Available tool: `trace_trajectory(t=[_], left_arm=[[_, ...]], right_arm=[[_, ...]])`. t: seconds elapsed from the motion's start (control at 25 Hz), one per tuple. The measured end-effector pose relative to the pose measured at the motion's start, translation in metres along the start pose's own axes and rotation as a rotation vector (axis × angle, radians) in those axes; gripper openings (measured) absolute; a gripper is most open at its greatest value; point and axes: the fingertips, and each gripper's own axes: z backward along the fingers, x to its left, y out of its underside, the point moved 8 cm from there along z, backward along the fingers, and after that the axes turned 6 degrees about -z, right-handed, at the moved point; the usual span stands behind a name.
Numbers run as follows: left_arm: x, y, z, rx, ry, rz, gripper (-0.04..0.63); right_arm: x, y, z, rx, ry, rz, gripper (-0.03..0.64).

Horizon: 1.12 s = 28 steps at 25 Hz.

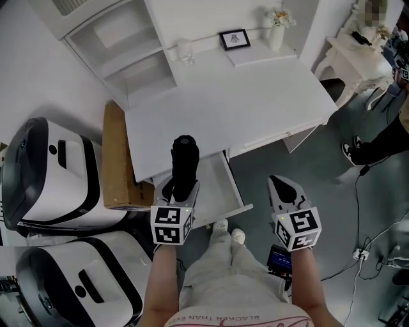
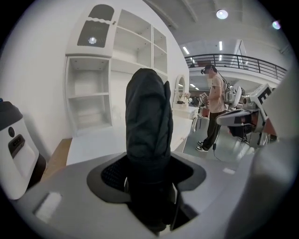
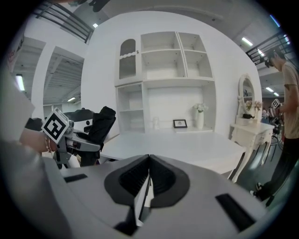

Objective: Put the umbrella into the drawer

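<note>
Black umbrella [image 1: 185, 156] clamped in left gripper [image 1: 181, 190] (right gripper [image 1: 280, 183] closed, empty).

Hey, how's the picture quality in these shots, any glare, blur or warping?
Head view: even light, sharp, white desk very bright. Left gripper view: fisheye bends the shelves, umbrella dark and close, ceiling lamp glares. Right gripper view: fisheye too, dark rounded corners.

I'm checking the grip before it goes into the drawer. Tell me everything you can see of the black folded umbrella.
The black folded umbrella is a compact one, rolled into a soft, matte fabric cylinder with a rounded top. It stands on end, slightly tilted, its lower part clamped between the jaws of the left gripper. Nothing else is seen touching it. It is over the open white desk drawer.
</note>
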Motion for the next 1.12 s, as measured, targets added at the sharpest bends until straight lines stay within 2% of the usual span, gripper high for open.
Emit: trace_trajectory(t=[1.12], left_arm=[[-0.003, 0.068, -0.086, 0.475, 0.306, -0.042, 0.253]], right_arm=[[-0.006, 0.011, -0.012, 0.085, 0.074, -0.035, 0.009]])
